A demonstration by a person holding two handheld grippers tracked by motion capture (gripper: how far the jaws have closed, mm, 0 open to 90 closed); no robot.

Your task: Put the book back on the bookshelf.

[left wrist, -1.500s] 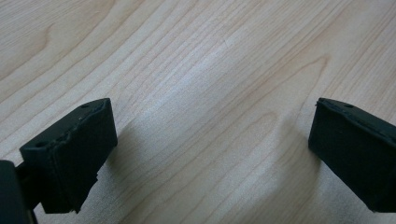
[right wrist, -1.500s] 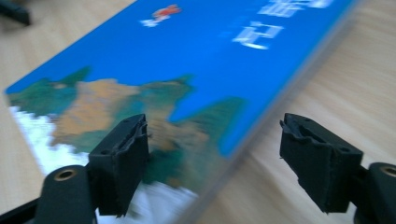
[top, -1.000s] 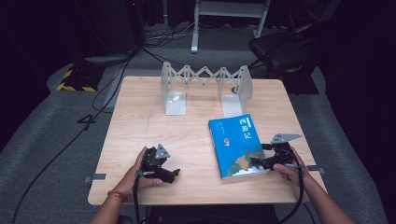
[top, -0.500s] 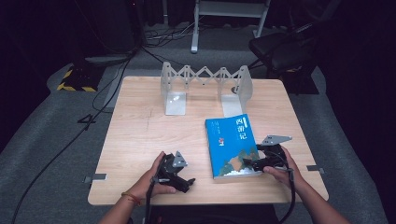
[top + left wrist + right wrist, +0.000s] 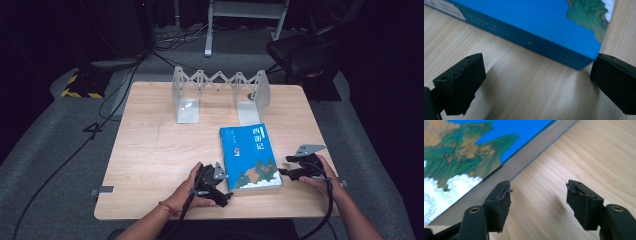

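We've got both tongs spread, gripping nothing: left tongs (image 5: 220, 192) at the blue book's (image 5: 250, 155) spine corner, right tongs (image 5: 284, 166) (just been narrowing) beside its page edge.

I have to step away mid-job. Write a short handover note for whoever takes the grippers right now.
Left gripper: open, at the near left corner of the book, not gripping it.
Right gripper: open, its jaws have just been closing, nothing between them; it sits beside the book's right edge.
Book: flat on the table, cover up, nearer the right side.
Rack: empty, at the table's far edge.
Done: both grippers brought up to the book.
Left: probably grip and lift the book, likely stand it in the rack.
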